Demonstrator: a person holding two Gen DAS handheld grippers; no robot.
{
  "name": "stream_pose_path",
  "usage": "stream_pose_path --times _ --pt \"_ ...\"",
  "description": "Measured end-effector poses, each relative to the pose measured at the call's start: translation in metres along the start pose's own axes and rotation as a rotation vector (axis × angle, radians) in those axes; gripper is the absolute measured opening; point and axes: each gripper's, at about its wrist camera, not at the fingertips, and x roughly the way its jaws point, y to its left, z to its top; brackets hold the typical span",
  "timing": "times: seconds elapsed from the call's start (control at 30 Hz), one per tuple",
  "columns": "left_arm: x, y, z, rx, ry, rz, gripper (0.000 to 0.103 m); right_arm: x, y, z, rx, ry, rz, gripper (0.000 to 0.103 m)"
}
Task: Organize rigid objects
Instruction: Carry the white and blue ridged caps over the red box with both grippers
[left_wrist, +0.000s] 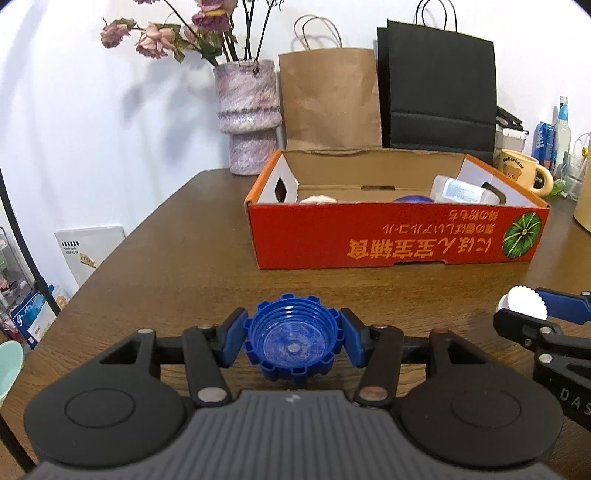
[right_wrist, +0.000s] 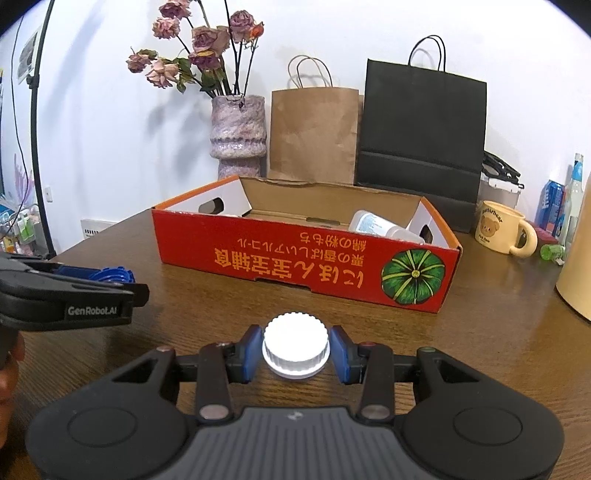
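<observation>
While each of your claws already has a cap between its pads, what matters next is the box (left_wrist: 399, 236), which lies straight ahead of both across the bench (left_wrist: 177, 258). Your left claw (left_wrist: 293, 341) is closed on the blue cap (left_wrist: 291, 338), open side up, its threads showing, low over the bench or resting on it; I cannot tell which. Your right claw (right_wrist: 295, 349) grips the white cap (right_wrist: 295, 345) by its ribbed side, top up, also low over the bench. The two claws sit side by side, the left one's tip just beside the right in the right wrist view.

The box runs long side across your path, its red front wall facing you, so I judge either cap must rise over that wall before going in. From the right wrist view the box looks nearer the right claw, though only slightly. A white bottle (right_wrist: 384, 225) lies in the right end of the box; something blue and something pale peep over the wall in the left wrist view. The left-middle floor looks freest.

Behind the box stand a vase (left_wrist: 247, 118) and two paper bags; a mug (right_wrist: 504, 232) sits to the right, well clear.
</observation>
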Motion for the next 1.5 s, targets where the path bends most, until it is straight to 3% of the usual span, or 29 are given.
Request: stream_pose_path --times 0.87,1.5 --pt "-0.022 -0.020 0.050 -0.013 -0.125 -0.032 0.055 -0.015 -0.017 0.042 -0.019 -0.143 -0.020 0.039" --pt "0.016 -0.034 0.092 -0.047 -0.160 -0.017 0.055 0.022 -0.025 0.075 -0.024 -0.191 -0.031 0.039"
